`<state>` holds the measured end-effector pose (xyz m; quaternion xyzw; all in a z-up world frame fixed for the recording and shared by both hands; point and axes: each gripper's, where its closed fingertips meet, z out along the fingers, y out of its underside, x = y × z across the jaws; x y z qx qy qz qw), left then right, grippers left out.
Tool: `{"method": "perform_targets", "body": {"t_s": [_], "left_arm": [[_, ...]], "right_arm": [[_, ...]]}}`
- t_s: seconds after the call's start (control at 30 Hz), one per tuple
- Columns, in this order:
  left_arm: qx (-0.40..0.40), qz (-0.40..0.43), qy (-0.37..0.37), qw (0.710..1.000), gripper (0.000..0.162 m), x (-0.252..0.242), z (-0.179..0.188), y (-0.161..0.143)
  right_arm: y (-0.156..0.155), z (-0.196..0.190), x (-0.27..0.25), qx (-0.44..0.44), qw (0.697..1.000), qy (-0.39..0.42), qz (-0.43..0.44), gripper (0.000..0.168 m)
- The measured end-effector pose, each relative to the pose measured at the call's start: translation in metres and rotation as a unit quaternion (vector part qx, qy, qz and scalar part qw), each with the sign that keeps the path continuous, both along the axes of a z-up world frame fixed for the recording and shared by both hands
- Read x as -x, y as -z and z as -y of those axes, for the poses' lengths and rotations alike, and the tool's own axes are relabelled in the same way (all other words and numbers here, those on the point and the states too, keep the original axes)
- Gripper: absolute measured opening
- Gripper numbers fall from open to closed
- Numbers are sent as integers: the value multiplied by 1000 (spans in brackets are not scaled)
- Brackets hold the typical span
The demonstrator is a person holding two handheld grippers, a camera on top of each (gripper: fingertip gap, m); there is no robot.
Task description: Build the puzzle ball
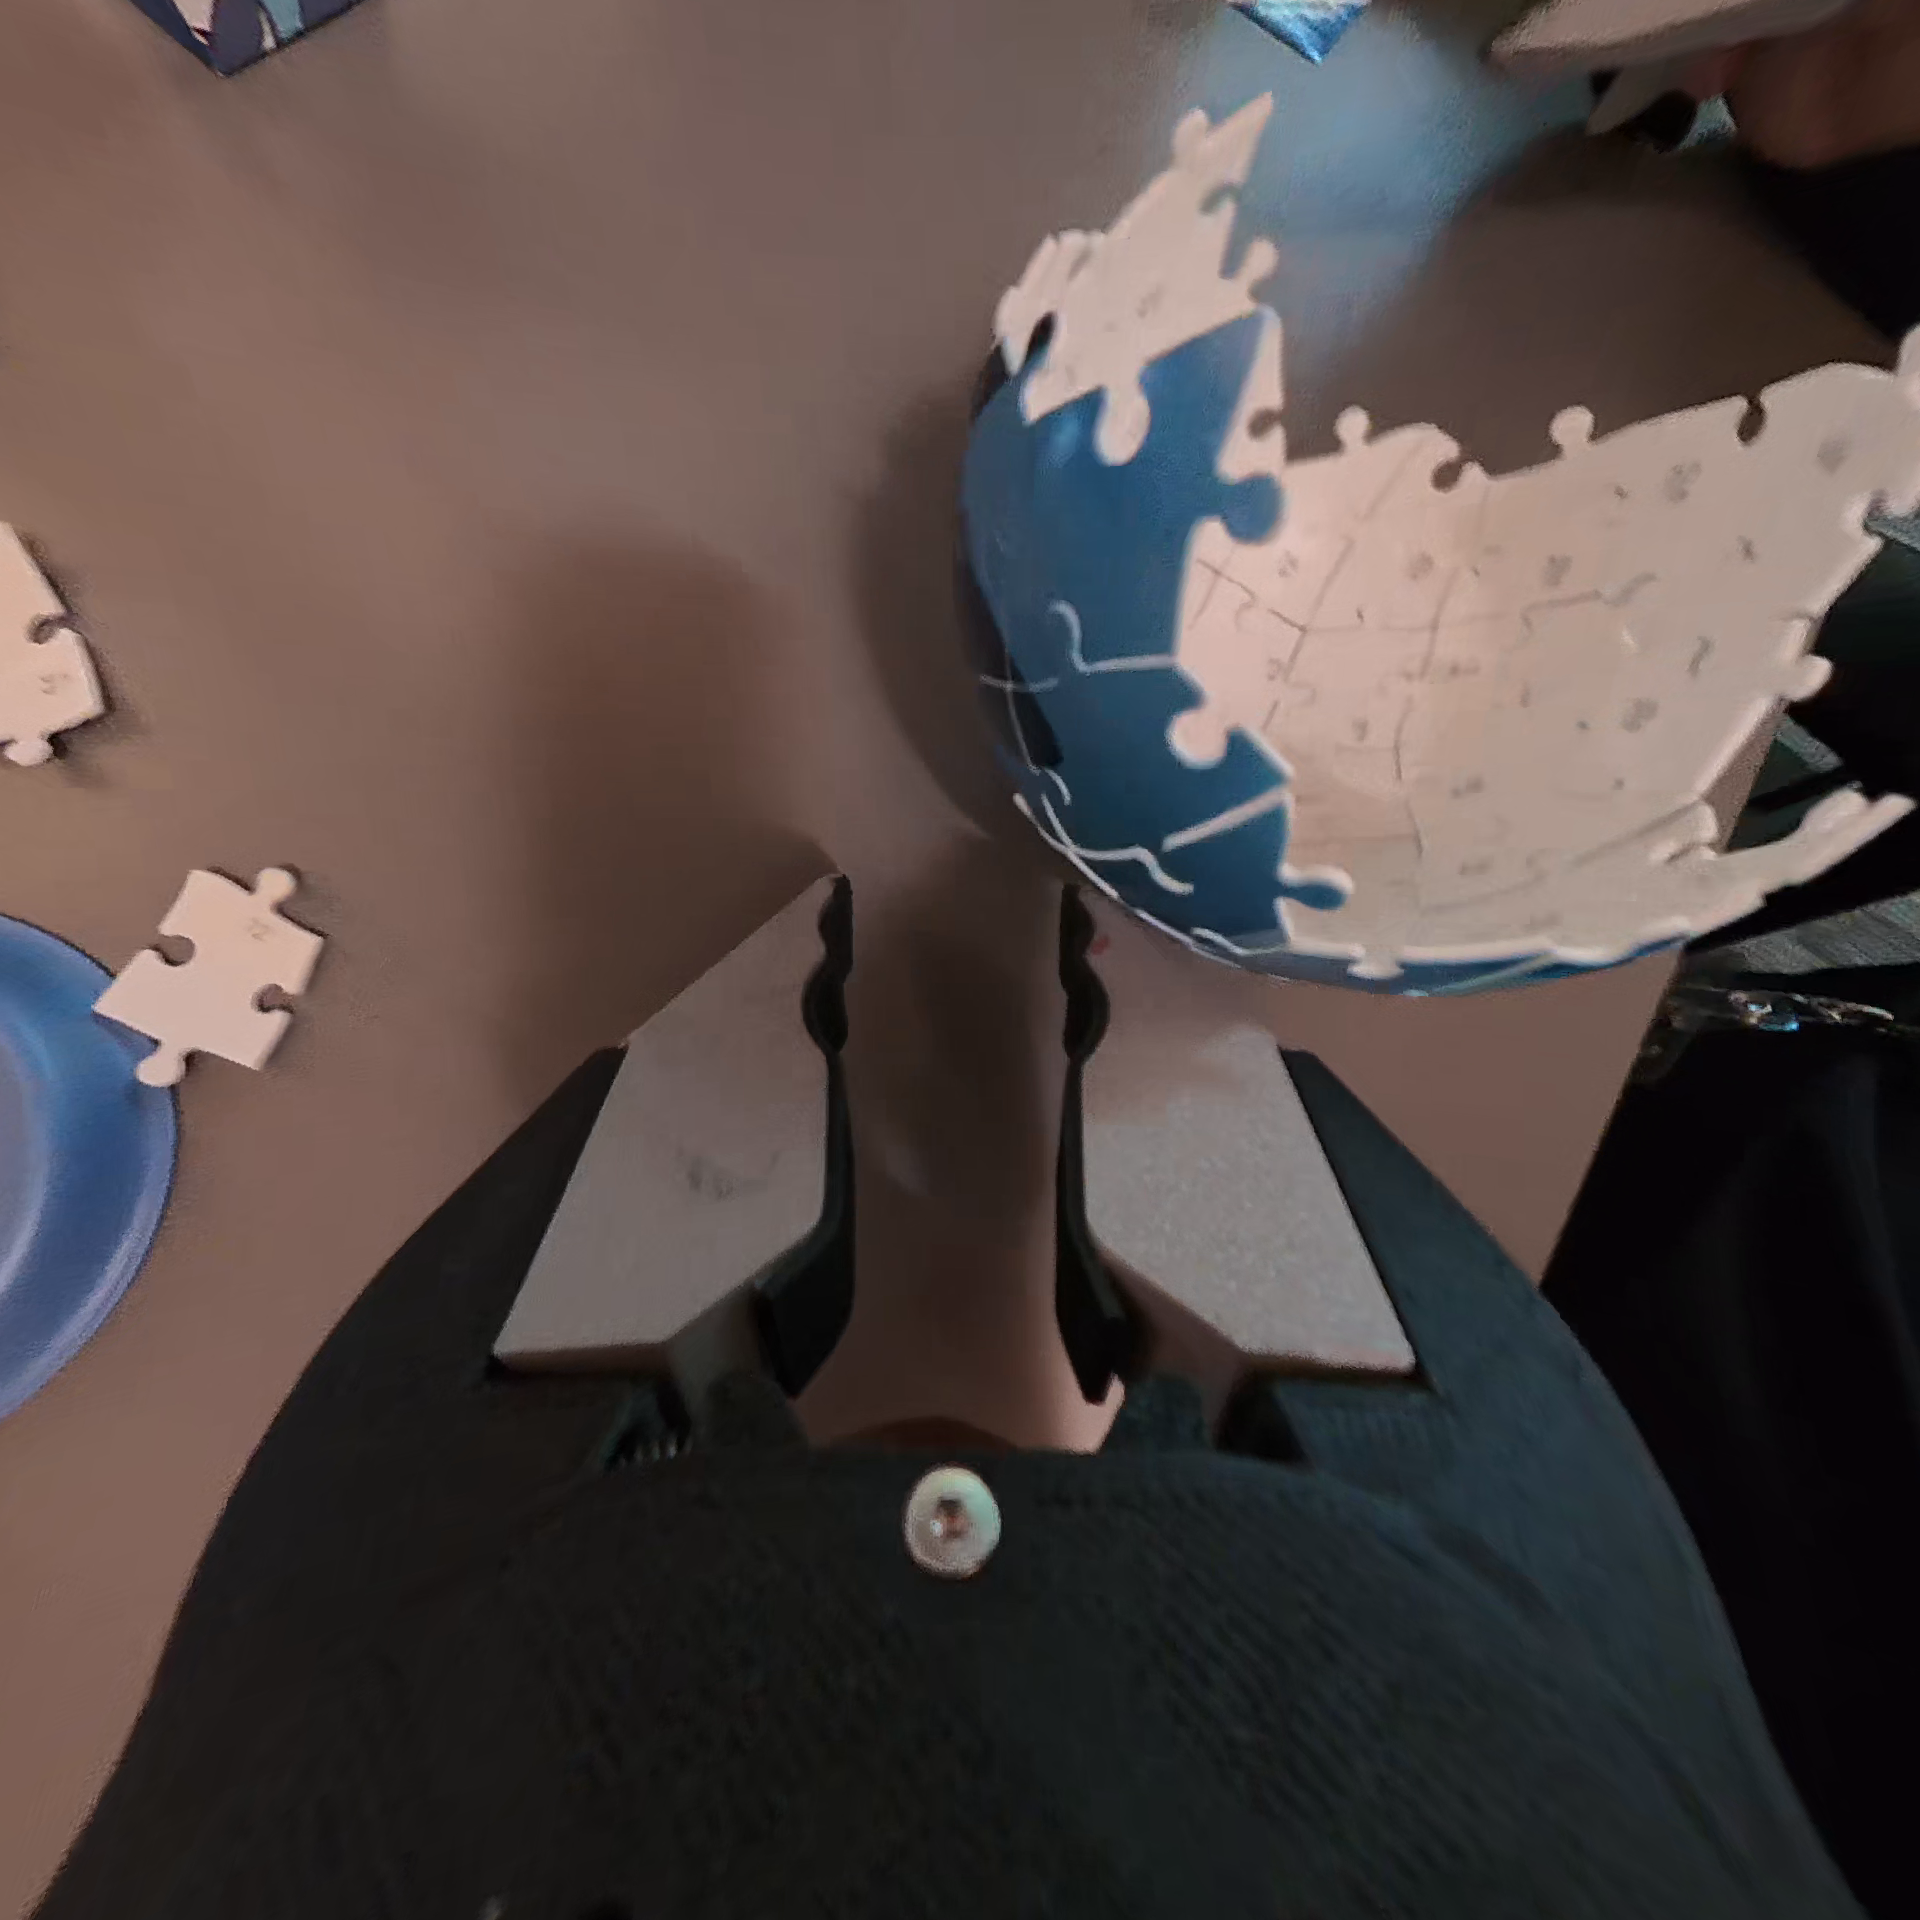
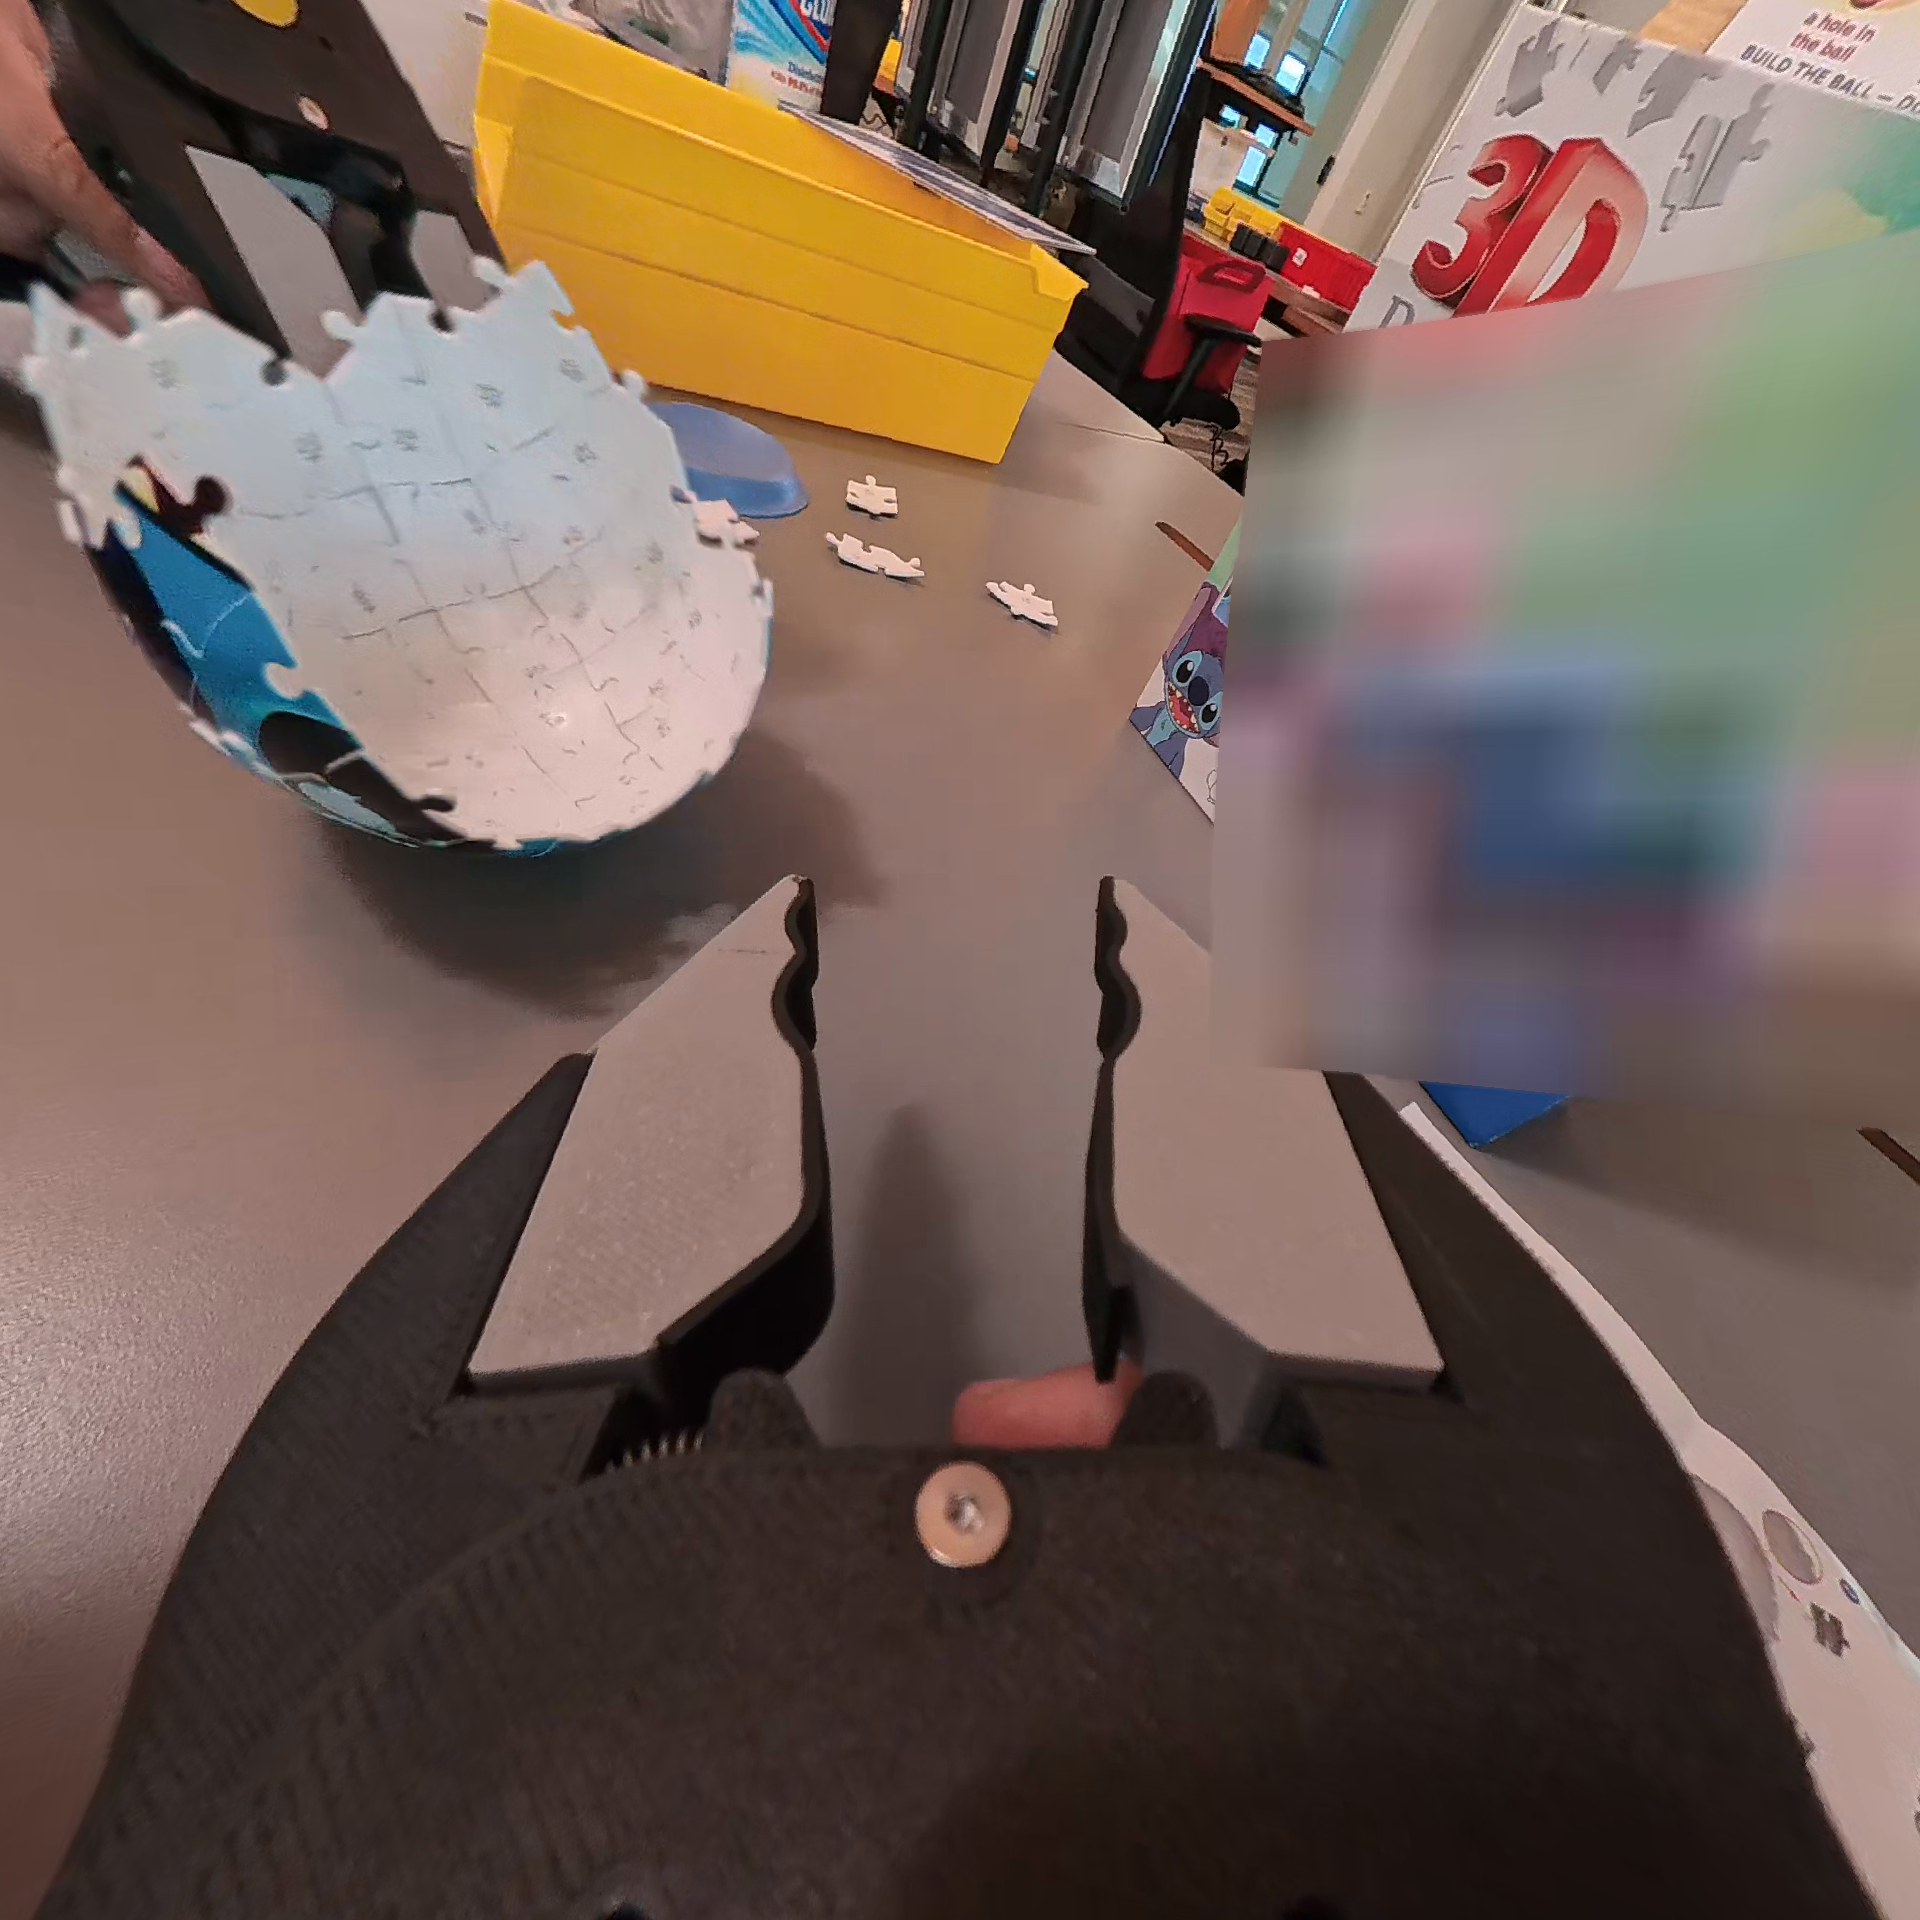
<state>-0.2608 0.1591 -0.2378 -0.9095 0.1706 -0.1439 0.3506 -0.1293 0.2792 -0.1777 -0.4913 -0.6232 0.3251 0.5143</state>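
The half-built puzzle ball (image 1: 1455,675) is an open shell, blue outside and white inside, resting tilted on the grey table (image 1: 520,416). My left gripper (image 1: 951,914) is open and empty, and its right fingertip is close to the shell's lower left edge. In the right wrist view the shell (image 2: 447,582) lies at the left with its opening facing me. My right gripper (image 2: 954,904) is open and empty, low over the table to the right of the shell. The left gripper's fingers (image 2: 244,239) show behind the shell's far rim.
Loose white pieces lie left of the left gripper (image 1: 218,971) (image 1: 42,655) beside a blue dish (image 1: 62,1174). In the right wrist view several pieces (image 2: 873,556) and the dish (image 2: 727,457) lie beyond the shell. Stacked yellow bins (image 2: 769,281) stand behind, and the puzzle box (image 2: 1558,208) stands at the right. There is about 20 cm between the tips of the two grippers. The blue dish (image 1: 62,1174) lies some 12 cm from my left tips, 30 cm from my right tips.
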Motion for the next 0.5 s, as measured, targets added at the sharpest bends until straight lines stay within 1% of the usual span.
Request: {"method": "perform_targets", "body": {"t_s": [0.13,0.5], "left_arm": [[7,-16,5,1000,40,-2,13,4],[10,1,25,1000,45,-29,39,7]], "right_arm": [[-1,-1,0,3,1000,2,-2,51],[0,-3,0,4,1000,5,-1,51]]}}
